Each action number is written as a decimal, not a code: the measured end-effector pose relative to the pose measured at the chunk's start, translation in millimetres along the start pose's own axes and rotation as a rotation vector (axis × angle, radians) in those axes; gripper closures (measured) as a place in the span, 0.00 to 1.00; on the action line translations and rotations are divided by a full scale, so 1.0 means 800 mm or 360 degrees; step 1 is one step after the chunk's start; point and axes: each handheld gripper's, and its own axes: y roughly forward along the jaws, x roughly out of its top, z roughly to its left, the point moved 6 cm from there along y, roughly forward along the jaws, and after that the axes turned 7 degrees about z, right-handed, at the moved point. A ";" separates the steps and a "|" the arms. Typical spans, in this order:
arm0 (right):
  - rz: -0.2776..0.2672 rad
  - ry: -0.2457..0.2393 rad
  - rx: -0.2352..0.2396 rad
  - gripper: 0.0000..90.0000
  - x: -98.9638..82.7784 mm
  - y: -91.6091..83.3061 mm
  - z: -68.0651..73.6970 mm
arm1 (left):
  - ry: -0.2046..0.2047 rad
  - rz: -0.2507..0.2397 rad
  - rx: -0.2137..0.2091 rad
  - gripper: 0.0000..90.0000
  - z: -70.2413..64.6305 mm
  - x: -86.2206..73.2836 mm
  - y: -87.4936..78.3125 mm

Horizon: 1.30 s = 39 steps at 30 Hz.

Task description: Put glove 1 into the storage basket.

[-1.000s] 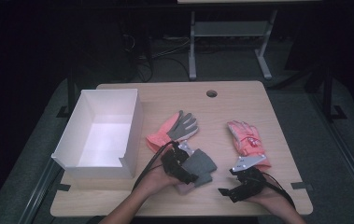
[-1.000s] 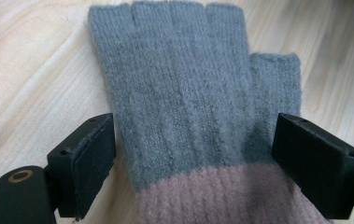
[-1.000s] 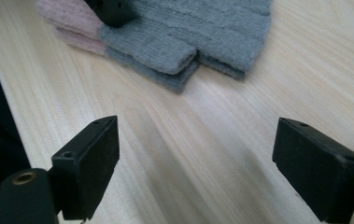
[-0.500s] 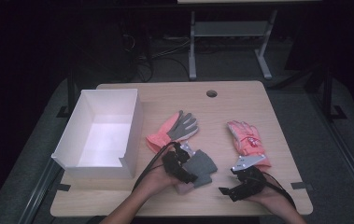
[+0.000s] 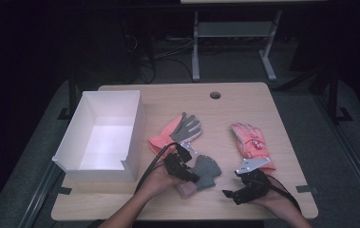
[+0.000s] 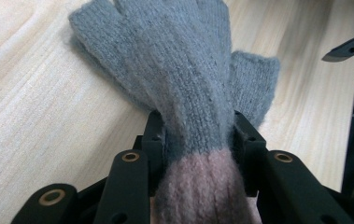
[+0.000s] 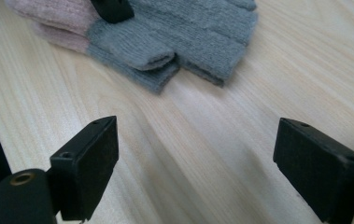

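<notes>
Two grippers rest low at the near edge of the table (image 5: 272, 99). The left gripper (image 6: 198, 140) lies level, aimed toward the table's right side; its jaws have just been closing and now pinch the knitted glove (image 6: 184, 79) where grey meets pink, the glove flat on the wood just right of the white box (image 5: 73, 142). The right gripper (image 7: 195, 154), angled toward the glove, keeps its jaws spread over bare wood.

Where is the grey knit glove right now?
In the high view the grey knit glove lies near the table's front edge, clamped between the left gripper's jaws, left of the right gripper.
</notes>
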 end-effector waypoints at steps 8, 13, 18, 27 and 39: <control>-0.0007 0.0001 -0.0001 0.15 0.001 -0.001 0.000 | -0.0020 -0.0057 0.0019 0.73 0.001 0.005 -0.032; -0.0014 0.0015 0.0001 0.15 0.001 -0.001 0.000 | -0.0042 -0.0068 0.0055 0.73 -0.001 0.009 -0.054; -0.0009 0.0017 0.0000 0.15 0.001 0.000 -0.002 | -0.0073 -0.0101 0.0054 0.73 -0.003 0.013 -0.081; -0.0006 0.0005 0.0004 0.15 0.001 0.000 -0.001 | -0.0066 -0.0140 0.0105 0.72 -0.007 0.027 -0.132; -0.0014 0.0009 0.0006 0.15 0.002 0.000 0.000 | -0.0101 -0.0188 0.0145 0.72 0.004 0.031 -0.183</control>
